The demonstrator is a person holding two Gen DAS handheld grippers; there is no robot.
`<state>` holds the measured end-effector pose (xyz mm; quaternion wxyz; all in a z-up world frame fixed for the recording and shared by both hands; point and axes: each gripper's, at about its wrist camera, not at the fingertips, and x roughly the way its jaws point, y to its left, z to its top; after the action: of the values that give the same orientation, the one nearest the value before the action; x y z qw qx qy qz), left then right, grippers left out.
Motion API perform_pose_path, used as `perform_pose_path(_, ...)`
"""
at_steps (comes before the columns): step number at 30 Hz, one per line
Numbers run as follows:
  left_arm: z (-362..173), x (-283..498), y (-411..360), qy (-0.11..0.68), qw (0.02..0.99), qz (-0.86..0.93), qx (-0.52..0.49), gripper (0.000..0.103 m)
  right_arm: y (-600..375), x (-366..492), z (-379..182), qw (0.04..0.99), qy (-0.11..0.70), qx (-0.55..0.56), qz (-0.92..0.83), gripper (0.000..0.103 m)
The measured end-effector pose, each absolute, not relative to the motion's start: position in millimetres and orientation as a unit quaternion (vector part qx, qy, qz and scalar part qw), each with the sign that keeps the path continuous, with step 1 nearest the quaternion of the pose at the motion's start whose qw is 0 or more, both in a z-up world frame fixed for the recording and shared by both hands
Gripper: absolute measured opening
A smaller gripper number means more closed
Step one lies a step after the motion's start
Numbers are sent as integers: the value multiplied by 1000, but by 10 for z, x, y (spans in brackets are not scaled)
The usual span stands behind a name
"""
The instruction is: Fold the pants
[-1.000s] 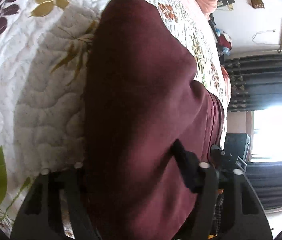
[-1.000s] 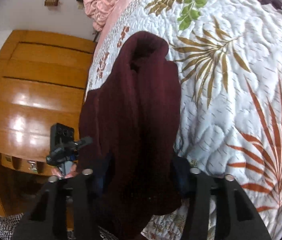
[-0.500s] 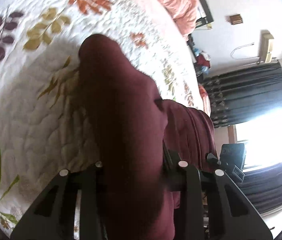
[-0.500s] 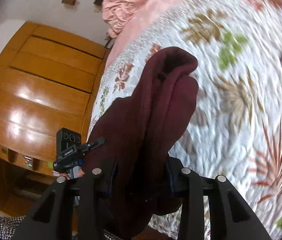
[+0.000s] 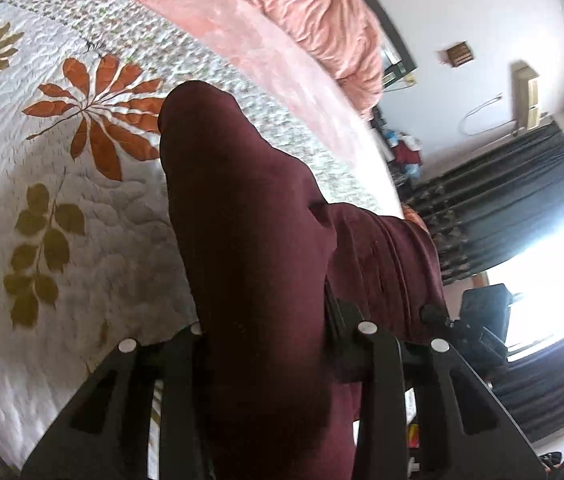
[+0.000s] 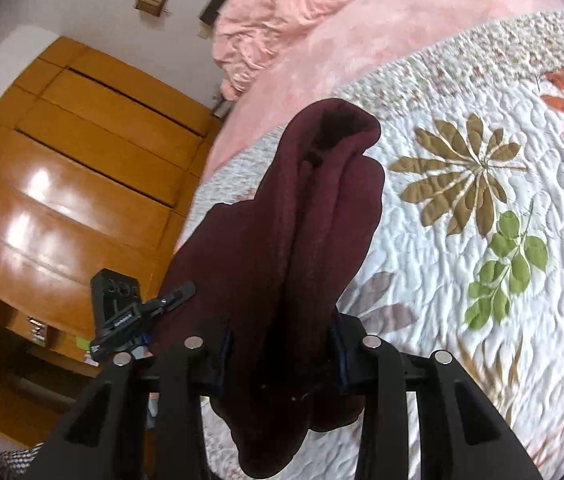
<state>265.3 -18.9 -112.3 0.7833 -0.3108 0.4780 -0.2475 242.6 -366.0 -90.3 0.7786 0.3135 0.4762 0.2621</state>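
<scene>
A white quilted bedspread printed with coloured leaves [image 5: 42, 184] is covering the bed, with a pink crumpled blanket [image 6: 282, 12] lying at its far end. The maroon fabric pants [image 5: 258, 264] are hanging bunched above the bedspread, stretching between both tools. The left black two-finger gripper [image 5: 266, 332] is pinching one gathered end of the pants. The right black two-finger gripper [image 6: 282, 344] is clamping the other folded end.

left gripper [image 5: 266, 332]: black plastic, slotted finger frames, round silver studs
right gripper [image 6: 280, 340]: black slotted frames, silver studs, blue edging at the pads
</scene>
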Motion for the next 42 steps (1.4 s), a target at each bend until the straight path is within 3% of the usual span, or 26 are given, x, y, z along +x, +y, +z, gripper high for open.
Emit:
perform_pose_path(6, -1466, 2781, -223, 509, 783, -219, -283, 39, -3722, 2507, -1500, 758, 520, 329, 215, 43)
perform_pose_path(9, -1535, 2766, -218, 520, 781, -215, -271, 54, -3804, 2413, -1682, 751, 524, 344, 205, 58)
perform_pose_path(11, -1533, 2724, -189, 529, 784, -196, -260, 71, -3849, 2316, -1681, 755, 522, 345, 196, 60)
perform_pose_path(18, -1068, 2346, 21, 472, 831, -163, -243, 72, -4051, 1841, -1105, 807, 446, 329, 207, 58)
perform_pose_path(23, -779, 2144, -287, 431, 866, -172, -187, 75, -3650, 1777, -757, 815, 425, 290, 266, 58)
perform_pose_path(28, -947, 2105, -414, 455, 862, -159, -155, 75, -3414, 1889, -1010, 803, 468, 273, 250, 54)
perform_pose_path(30, -1045, 2143, -439, 466, 858, -157, -151, 75, -3415, 1802, -1173, 797, 488, 268, 233, 38)
perform_pose_path(34, -1155, 2150, -490, 478, 857, -155, -115, 75, -3446, 1760, -1269, 791, 485, 296, 229, 37)
perform_pose_path(36, -1097, 2122, -496, 476, 860, -150, -108, 75, -3452, 1715, -1183, 794, 482, 292, 226, 43)
perform_pose_path(39, -981, 2033, -479, 483, 859, -135, -105, 87, -3404, 1614, -1003, 811, 480, 257, 214, 54)
perform_pose_path(42, -900, 1915, -459, 484, 860, -123, -105, 90, -3275, 1492, -873, 829, 494, 197, 172, 68)
